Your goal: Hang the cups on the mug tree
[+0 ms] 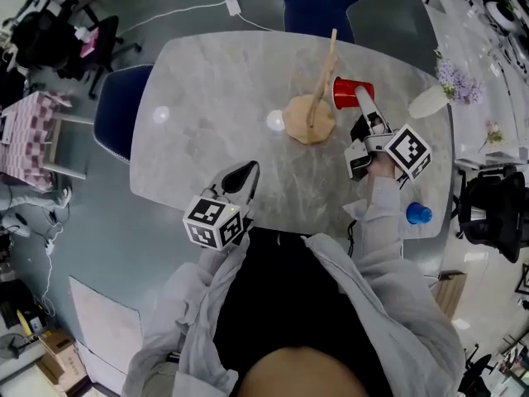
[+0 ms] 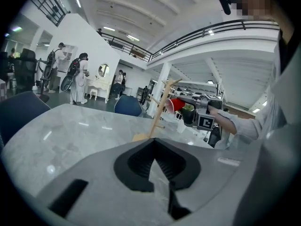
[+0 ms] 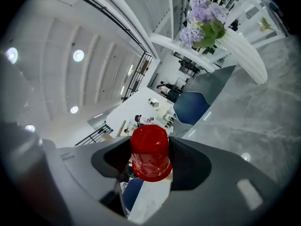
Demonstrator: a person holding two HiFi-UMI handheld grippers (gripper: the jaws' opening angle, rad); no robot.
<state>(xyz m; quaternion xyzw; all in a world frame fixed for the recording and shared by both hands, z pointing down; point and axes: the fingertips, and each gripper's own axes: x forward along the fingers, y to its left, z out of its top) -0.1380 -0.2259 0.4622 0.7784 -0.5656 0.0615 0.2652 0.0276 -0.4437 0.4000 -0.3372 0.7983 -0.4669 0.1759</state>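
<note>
Right tongs (image 1: 362,102): closed on the red cup (image 1: 347,92), one pad on each side of it. The cup is held sideways above the desk (image 1: 207,81), towards the far right corner, with its wide end facing the mug tree (image 1: 307,118). That end sits just beside the tree's pole; I cannot tell if they touch.

Tree: base stands on the desk about mid-width, nearer the far edge.

Left tongs (image 1: 246,172): tips together with nothing between them, over the near edge and pointing at the tree.

Blue cup (image 1: 418,213): on the desk at the near right corner, well apart from the tree.

Vase (image 1: 430,102) with purple flowers: by the right edge, near the right tongs.
</note>
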